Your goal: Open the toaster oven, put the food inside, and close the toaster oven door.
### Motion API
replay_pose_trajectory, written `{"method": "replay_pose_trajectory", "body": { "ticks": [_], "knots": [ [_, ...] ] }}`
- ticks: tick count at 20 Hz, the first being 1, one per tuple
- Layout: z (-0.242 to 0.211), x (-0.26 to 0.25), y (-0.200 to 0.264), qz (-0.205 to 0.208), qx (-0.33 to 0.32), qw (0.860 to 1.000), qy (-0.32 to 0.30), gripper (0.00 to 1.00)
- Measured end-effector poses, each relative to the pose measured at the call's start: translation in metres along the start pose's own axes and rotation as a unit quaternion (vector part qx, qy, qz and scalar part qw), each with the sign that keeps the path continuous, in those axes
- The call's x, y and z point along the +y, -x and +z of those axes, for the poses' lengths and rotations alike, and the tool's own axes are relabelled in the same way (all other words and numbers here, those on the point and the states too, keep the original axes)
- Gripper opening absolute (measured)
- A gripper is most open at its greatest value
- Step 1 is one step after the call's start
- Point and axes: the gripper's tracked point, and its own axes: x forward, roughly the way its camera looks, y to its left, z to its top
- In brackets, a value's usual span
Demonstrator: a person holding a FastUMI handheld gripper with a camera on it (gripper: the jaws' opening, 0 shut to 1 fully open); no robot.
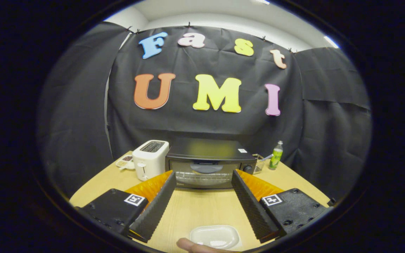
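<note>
Hovering tool (202,179), fingers apart and empty, faces closed oven (207,167); risk: fingers slipping off door handle (206,168), nudging toaster (149,160).

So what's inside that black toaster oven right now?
Through the closed glass door of the black toaster oven a wire rack shows; whether food sits inside is too dim to tell. The open tool points at it.

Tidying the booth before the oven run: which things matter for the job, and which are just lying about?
Job: toaster oven, door shut; white dish between the open gripper fingers.
Lying about: white toaster, green bottle, small tray, wire basket.
</note>
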Motion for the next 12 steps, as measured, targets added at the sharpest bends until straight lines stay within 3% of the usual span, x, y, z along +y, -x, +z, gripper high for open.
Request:
{"method": "replay_pose_trajectory", "body": {
  "ticks": [4, 8, 12],
  "knots": [
    [0.030, -0.028, 0.037, -0.013, -0.019, 1.000, -0.011, 1.00],
    [0.066, -0.063, 0.078, -0.056, -0.057, 0.997, -0.008, 1.00],
    [0.089, -0.067, 0.108, -0.033, -0.080, 0.996, -0.032, 1.00]
  ]
}}
